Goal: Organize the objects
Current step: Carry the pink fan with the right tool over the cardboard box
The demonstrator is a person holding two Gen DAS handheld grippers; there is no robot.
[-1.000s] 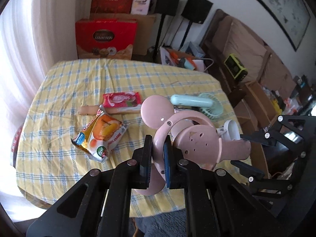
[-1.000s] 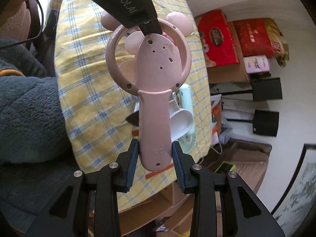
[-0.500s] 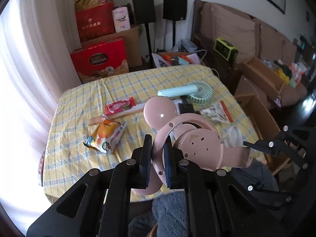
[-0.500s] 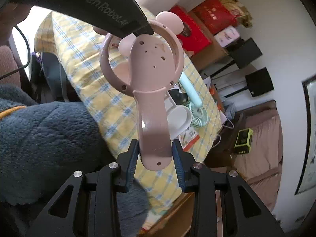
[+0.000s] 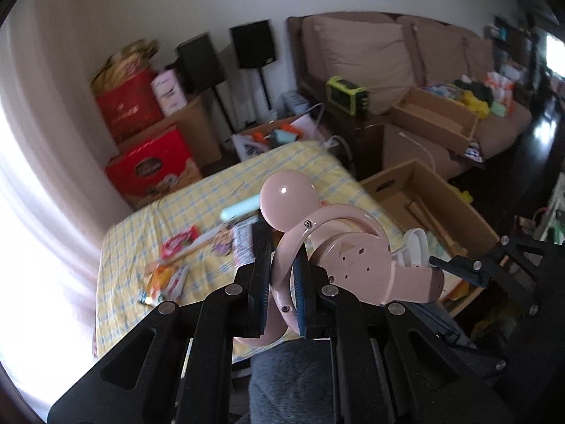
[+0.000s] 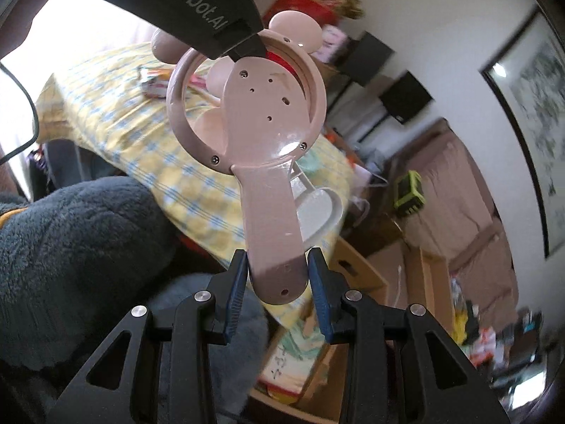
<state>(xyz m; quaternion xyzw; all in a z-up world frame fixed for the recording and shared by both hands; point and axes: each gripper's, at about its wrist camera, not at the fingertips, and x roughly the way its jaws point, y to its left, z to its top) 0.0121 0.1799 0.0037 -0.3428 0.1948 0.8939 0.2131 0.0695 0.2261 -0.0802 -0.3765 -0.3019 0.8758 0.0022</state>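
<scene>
Fan (image 5: 353, 265), pink, is held off the worktop (image 5: 148, 233) by both claws: left claw (image 5: 280, 282) clamped shut on its ring, right claw (image 6: 277, 282) partly closed on its handle. Box (image 5: 406, 183) lies right. Fan not yet stowed; snacks (image 5: 166, 279) remain on worktop.

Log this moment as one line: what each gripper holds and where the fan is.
left gripper: shut on pink fan ring | right gripper: shut on fan handle | fan: held in the air, off the table

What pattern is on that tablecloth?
The tablecloth is yellow, checked with blue and white lines; the left wrist view shows it best.
</scene>
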